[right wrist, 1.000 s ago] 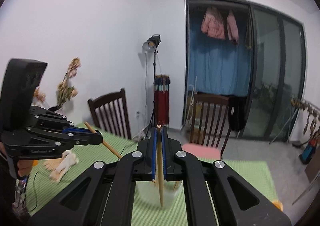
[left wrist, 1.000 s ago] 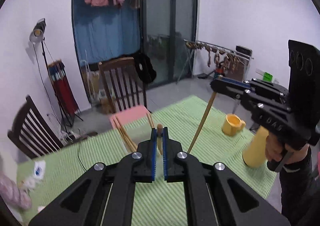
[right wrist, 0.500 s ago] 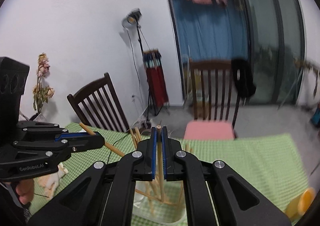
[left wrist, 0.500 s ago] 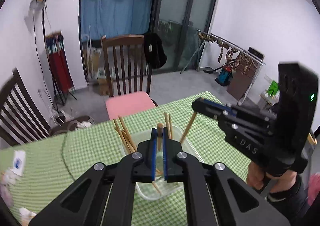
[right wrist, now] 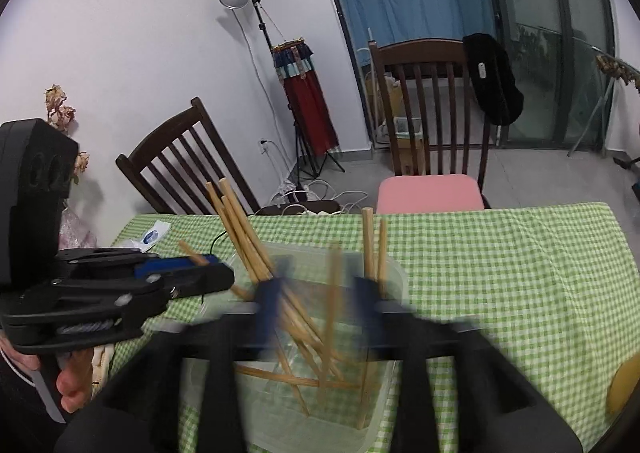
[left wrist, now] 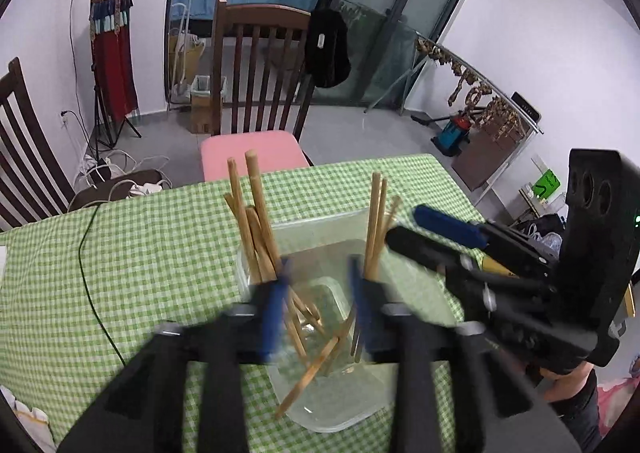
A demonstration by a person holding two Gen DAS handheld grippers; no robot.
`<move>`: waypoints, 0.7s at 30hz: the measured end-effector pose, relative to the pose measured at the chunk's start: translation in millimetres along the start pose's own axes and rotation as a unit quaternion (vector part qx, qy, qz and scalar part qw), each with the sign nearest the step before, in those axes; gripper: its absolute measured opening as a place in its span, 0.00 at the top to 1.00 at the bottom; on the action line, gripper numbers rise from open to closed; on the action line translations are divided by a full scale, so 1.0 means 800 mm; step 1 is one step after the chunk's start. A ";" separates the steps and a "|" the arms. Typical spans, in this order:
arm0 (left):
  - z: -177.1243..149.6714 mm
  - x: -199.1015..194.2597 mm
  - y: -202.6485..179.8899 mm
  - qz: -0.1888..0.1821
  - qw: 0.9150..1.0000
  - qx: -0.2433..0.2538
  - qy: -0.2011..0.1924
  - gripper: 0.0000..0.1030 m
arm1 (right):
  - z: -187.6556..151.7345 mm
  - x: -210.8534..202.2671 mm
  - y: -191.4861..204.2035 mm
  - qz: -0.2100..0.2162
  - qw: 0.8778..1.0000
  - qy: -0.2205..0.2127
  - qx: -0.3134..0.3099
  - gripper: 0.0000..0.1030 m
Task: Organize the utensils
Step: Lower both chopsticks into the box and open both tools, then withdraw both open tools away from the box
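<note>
Both the left claw [left wrist: 316, 301] and right claw [right wrist: 320, 305] have just been opening, nothing gripped, over the clear tub [left wrist: 304, 229] mid-surface, where light, stiff, slippery chopsticks [left wrist: 256, 221] lean toward eleven o'clock, best pinched near their upper ends.

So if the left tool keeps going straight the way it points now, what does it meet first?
Probably the clear plastic container and the chopsticks leaning inside it. The left tool, its jaws just opened with nothing clamped, points down into the container's mouth, though depth is hard to judge.
</note>
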State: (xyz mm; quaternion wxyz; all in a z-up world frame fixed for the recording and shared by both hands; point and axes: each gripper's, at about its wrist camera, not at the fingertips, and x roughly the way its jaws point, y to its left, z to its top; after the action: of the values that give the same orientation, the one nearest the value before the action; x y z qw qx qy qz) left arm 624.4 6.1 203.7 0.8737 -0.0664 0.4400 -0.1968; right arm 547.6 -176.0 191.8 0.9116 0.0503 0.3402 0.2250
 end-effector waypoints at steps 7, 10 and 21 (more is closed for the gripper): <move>-0.004 -0.068 -0.004 0.016 0.999 0.011 -0.045 0.48 | 0.006 -0.059 0.000 -0.045 0.998 -0.035 -0.024 0.44; -0.017 -0.103 -0.002 0.035 0.997 0.017 -0.060 0.42 | 0.002 -0.093 -0.007 -0.086 0.995 -0.036 -0.041 0.44; -0.080 -0.228 0.000 0.117 0.983 -0.029 -0.136 0.11 | -0.033 -0.202 -0.004 -0.157 0.985 -0.044 -0.062 0.34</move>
State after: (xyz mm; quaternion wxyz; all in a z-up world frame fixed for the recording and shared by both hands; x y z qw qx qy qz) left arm 475.6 83.1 300.6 0.9398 -0.0663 0.3277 -0.0699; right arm 423.8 -252.0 267.1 0.9511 -0.0501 0.2888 0.0973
